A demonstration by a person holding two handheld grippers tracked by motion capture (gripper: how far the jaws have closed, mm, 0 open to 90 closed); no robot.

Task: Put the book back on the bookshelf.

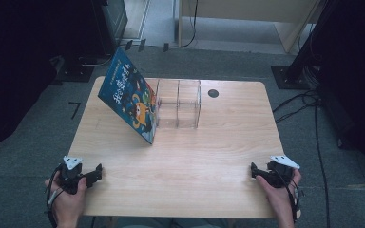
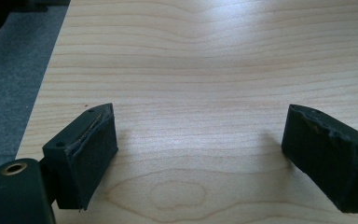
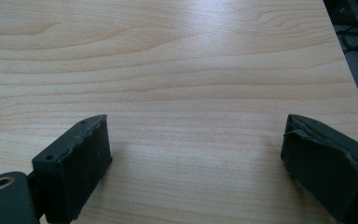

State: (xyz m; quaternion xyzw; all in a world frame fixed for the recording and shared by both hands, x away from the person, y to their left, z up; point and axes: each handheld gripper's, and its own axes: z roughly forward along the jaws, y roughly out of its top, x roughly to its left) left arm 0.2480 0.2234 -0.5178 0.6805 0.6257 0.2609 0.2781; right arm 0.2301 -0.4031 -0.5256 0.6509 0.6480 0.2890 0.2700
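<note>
A blue picture book (image 1: 129,97) with cartoon figures on its cover leans tilted against the left end of a clear plastic rack (image 1: 179,104) at the table's far middle. My left gripper (image 1: 95,175) rests near the front left corner of the table, held by a hand, and it is open. Its jaws stand wide apart over bare wood in the left gripper view (image 2: 199,154). My right gripper (image 1: 255,171) sits near the front right edge, also open, with nothing between its pads (image 3: 196,158). Both grippers are far from the book.
The light wooden table (image 1: 204,156) has a round dark cable hole (image 1: 213,93) at the back right. Grey carpet surrounds it, with cables (image 1: 304,102) and a black stand base (image 1: 290,76) on the floor to the right.
</note>
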